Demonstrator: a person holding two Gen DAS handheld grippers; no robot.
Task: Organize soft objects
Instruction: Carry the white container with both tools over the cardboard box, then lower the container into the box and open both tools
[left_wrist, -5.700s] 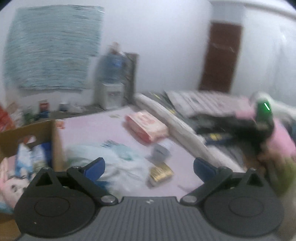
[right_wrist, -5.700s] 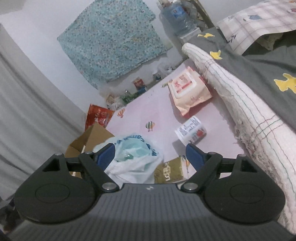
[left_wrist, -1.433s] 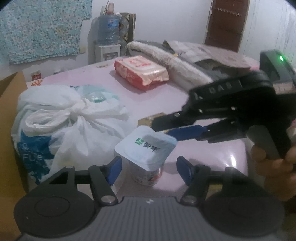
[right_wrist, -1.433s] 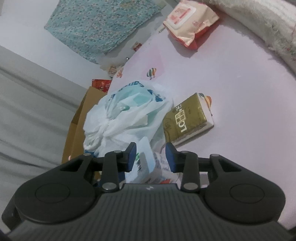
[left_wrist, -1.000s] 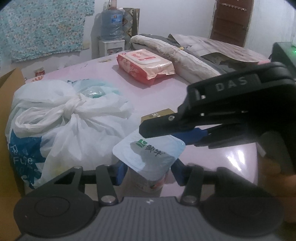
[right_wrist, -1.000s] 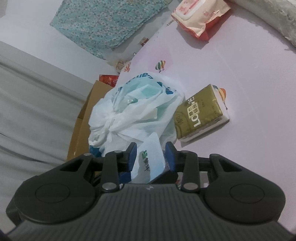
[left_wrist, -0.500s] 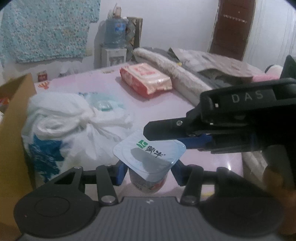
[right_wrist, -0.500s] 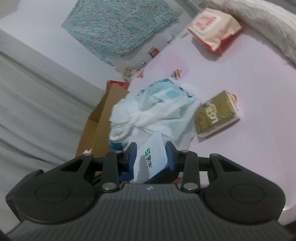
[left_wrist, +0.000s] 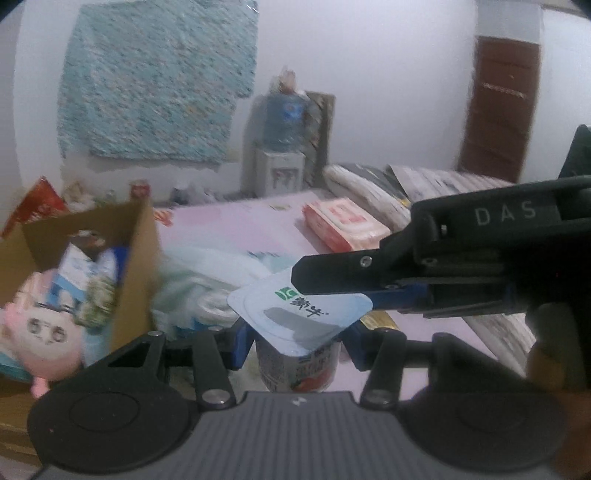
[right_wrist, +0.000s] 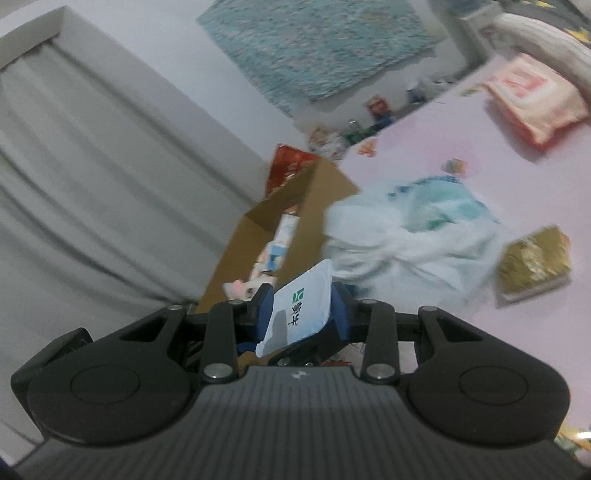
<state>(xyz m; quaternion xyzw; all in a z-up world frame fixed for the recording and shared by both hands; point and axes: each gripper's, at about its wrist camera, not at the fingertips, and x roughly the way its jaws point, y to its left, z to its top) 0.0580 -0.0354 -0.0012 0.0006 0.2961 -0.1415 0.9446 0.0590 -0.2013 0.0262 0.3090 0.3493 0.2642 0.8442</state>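
A yogurt cup (left_wrist: 295, 363) with a pale blue foil lid (left_wrist: 301, 314) hangs above the pink bed sheet (left_wrist: 236, 229). My left gripper (left_wrist: 297, 347) is shut on the cup's body, one blue pad on each side. Coming in from the right, my right gripper (left_wrist: 332, 291) is shut on the cup's top, with one finger over the lid and one under its rim. In the right wrist view the lid (right_wrist: 301, 310) stands tilted between the right gripper's (right_wrist: 301, 314) pads. An open cardboard box (left_wrist: 136, 258) with a pink plush toy (left_wrist: 40, 328) inside is at the left.
A knotted white plastic bag (right_wrist: 406, 236) lies beside the box (right_wrist: 258, 251). A gold pack (right_wrist: 532, 258) and a pink wipes pack (right_wrist: 532, 99) lie further out on the sheet. Rolled blankets (left_wrist: 369, 184) line the right side. A water dispenser (left_wrist: 284, 147) stands by the wall.
Both grippers have risen with the yogurt cup, lifting it off the sheet and carrying it left. The cardboard box and the plush toy in it have come into view.
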